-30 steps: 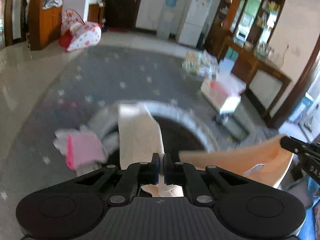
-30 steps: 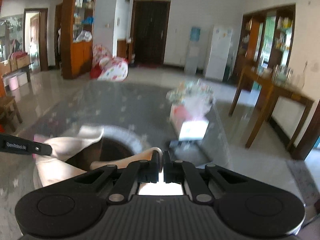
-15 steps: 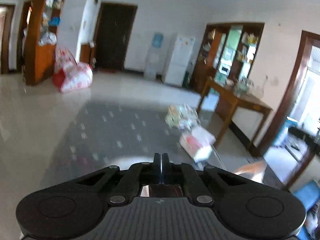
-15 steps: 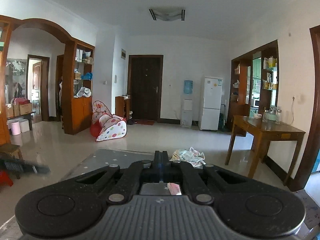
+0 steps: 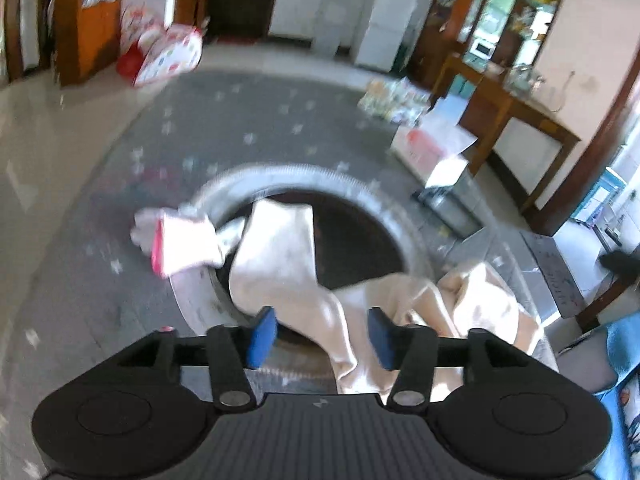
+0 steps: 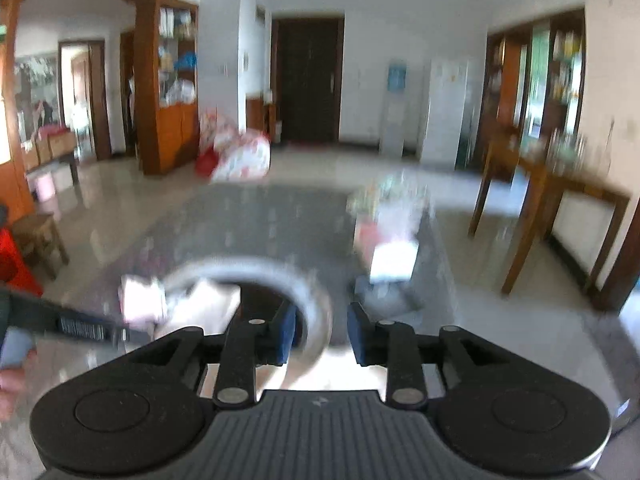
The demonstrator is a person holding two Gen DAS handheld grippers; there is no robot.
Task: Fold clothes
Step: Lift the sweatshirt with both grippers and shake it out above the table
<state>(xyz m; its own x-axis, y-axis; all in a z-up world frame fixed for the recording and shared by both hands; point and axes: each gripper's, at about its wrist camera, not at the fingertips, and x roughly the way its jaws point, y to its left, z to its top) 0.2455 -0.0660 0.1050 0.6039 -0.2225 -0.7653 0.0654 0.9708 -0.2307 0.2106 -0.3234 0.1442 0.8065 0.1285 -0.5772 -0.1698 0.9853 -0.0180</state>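
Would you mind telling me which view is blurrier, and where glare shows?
Right wrist view is blurrier: the table and ring smear; left wrist view is sharper, the cream garment readable, glare on the pink cloth.

No legible text, label or number anywhere.

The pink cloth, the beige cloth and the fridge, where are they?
pink cloth [image 5: 180, 244], left wrist view, on its pale middle.
beige cloth [image 5: 280, 256], left wrist view, on the flat upper panel.
fridge [image 6: 442, 112], right wrist view, on its white door.
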